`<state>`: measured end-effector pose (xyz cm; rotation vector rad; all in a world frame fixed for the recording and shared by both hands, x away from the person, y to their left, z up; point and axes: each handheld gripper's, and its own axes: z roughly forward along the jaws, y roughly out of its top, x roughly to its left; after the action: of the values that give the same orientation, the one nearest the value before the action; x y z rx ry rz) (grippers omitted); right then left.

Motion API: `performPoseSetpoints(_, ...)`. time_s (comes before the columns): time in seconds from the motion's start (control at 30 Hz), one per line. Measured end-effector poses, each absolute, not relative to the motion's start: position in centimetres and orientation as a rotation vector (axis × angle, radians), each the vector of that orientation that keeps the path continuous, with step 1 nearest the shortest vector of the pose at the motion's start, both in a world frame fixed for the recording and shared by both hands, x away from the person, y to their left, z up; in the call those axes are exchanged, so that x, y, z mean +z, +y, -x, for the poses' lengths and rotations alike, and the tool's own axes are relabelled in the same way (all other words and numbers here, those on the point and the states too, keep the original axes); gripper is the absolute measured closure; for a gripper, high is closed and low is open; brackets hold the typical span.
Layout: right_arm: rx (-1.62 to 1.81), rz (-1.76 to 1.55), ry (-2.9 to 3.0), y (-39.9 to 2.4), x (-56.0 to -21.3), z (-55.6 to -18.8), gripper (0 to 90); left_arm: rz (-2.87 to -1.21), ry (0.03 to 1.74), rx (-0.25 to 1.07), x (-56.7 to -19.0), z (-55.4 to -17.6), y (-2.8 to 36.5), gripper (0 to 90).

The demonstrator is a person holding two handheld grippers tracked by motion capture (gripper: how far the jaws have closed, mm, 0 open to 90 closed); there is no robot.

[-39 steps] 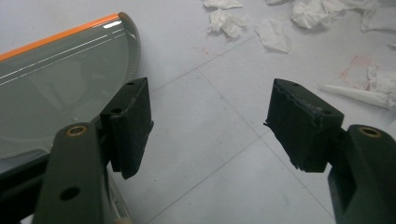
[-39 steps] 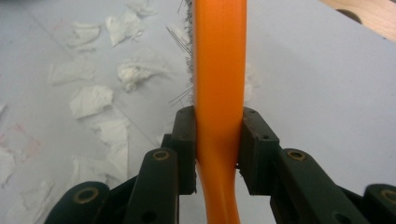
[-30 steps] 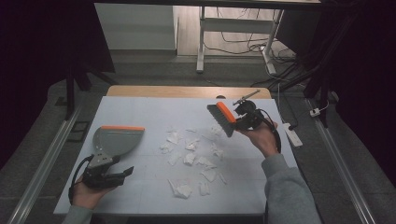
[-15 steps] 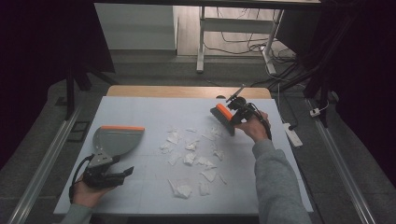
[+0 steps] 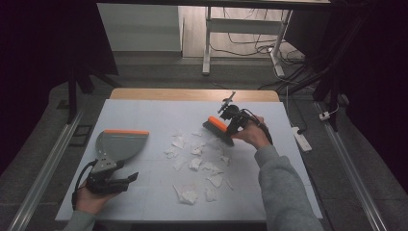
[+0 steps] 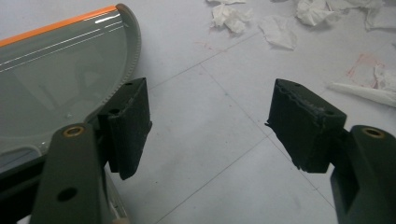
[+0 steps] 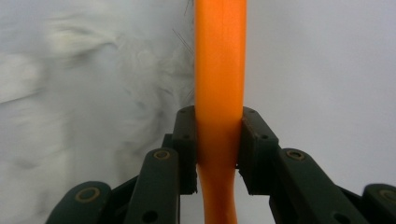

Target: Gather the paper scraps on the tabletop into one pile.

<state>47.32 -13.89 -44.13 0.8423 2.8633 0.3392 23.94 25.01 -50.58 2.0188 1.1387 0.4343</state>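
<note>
A grey dustpan point(image 5: 119, 144) with an orange front lip lies flat at the left of the white table point(image 5: 144, 110). My left gripper point(image 5: 121, 172) rests just behind it, open, with bare table between its jaws. In the left gripper view the dustpan point(image 6: 56, 79) lies outside the left jaw of that gripper point(image 6: 210, 107). My right gripper point(image 5: 226, 124) is shut on a hand brush point(image 5: 216, 125) with an orange back, its dark bristles down at the far right of the torn paper scraps point(image 5: 195, 163). The right gripper view shows the pads of the right gripper point(image 7: 219, 121) clamping the orange handle point(image 7: 219, 56).
White paper scraps point(image 6: 280, 32) are strewn over the table's middle, between brush and dustpan. Blurred scraps point(image 7: 70, 70) lie left of the handle. A wooden strip point(image 5: 192, 94) runs along the table's far edge. Rails flank both sides, and a power strip point(image 5: 300, 139) lies on the floor at the right.
My right hand has carried the brush down and a little to the left, to the far edge of the scraps. The left gripper and the dustpan have stayed where they were.
</note>
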Motion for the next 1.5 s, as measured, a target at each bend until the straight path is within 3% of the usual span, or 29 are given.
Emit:
performPoseSetpoints(0.23, 0.552, -0.811, 2.872, -14.5, -42.5, -44.5, 70.7, -2.019, 1.133, 0.434, -50.5, -23.8, 24.9, 30.6)
performPoseSetpoints(0.63, 0.639, -0.966, 2.746, -16.0, -42.0, -46.8, 70.7, -2.018, 1.133, 0.420, -50.7, -24.0, 24.9, 30.9)
performPoseSetpoints(1.13, 0.352, -0.764, 2.807, -9.5, -44.3, -51.8, 70.7, -2.014, 1.140, 0.411, -50.9, -24.2, 25.4, 31.1)
performPoseSetpoints(1.5, 0.226, -0.505, 2.944, -6.3, -44.5, -49.4, 71.0, -2.023, 1.134, 0.410, -50.9, -24.1, 25.2, 31.1)
